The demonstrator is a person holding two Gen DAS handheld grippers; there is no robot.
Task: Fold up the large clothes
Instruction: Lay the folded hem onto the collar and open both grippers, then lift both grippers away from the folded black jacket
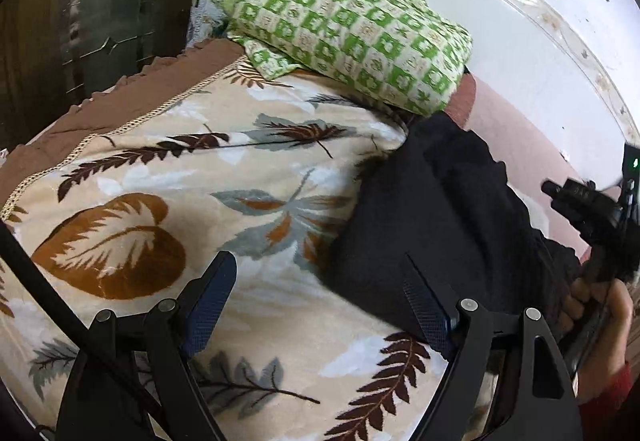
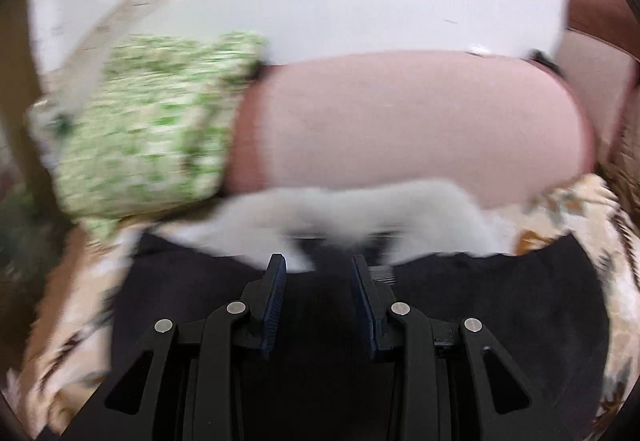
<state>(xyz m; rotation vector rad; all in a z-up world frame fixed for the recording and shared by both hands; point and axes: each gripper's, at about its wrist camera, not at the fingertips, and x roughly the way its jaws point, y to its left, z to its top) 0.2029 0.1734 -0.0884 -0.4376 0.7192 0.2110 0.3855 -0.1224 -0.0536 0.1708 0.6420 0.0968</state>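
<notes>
Left gripper (image 1: pixel 320 305) is spread and empty, right gripper (image 2: pixel 319 273) half-closed, pinching nothing visible; risk: it slips off the black garment (image 1: pixel 432 209), spoiling the fold.

Looks like home bedroom, pretty lived-in. Bed covered in plush cream blanket (image 1: pixel 168 177) with brown and grey leaf print, brown ruffled trim along its left edge. Green-and-cream patterned pillow (image 1: pixel 352 29) lying at blanket's far end, pink bedding (image 2: pixel 400 121) just right of blanket. Dark wooden cabinet with etched glass door (image 1: pixel 92 1) beyond blanket's left edge. White wall (image 1: pixel 500 53) with switch plates behind pillow.
</notes>
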